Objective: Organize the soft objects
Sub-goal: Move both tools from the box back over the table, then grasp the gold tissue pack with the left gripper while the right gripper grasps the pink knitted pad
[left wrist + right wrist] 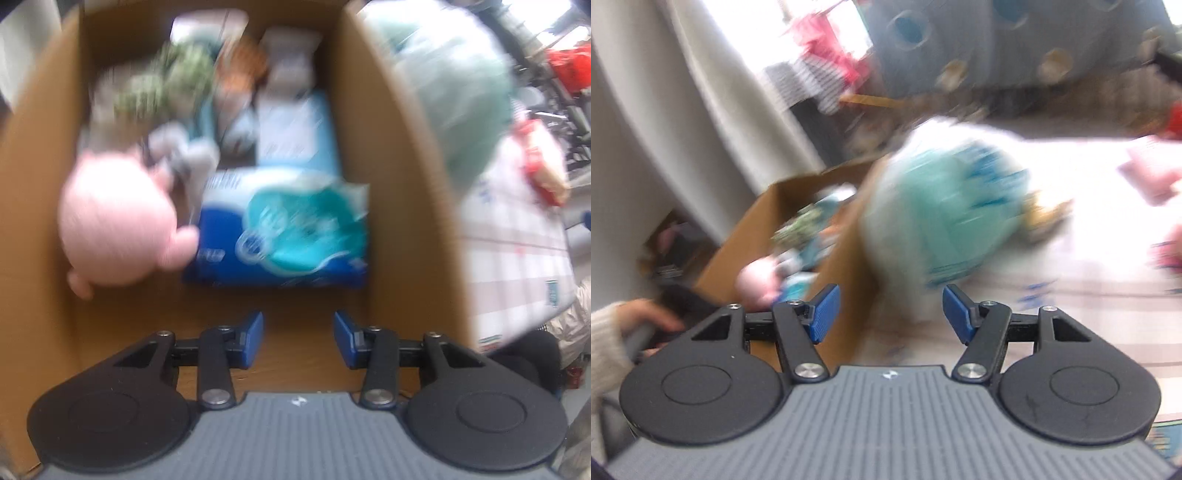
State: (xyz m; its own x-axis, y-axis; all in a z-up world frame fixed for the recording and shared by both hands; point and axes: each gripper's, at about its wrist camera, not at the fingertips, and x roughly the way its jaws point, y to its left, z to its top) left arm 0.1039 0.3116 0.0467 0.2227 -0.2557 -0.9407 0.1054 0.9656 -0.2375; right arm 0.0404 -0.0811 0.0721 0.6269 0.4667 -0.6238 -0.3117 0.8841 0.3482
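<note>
Currently left gripper [298, 338] above cardboard box [399, 184], jaws spread, nothing between pads; judged position: clear of load already packed. Ahead of jaws: blue tissue pack [284, 236]; ahead-left: pink plush [118, 221], lying against box wall, likely to use free space. Right gripper [891, 314] jaws spread, empty. Just ahead of them: teal plush [942, 218], beside box, outside it; judged next item for packing.

You can read no text here: the print on the blue pack [280, 236] ahead of your fingers is blurred.
</note>
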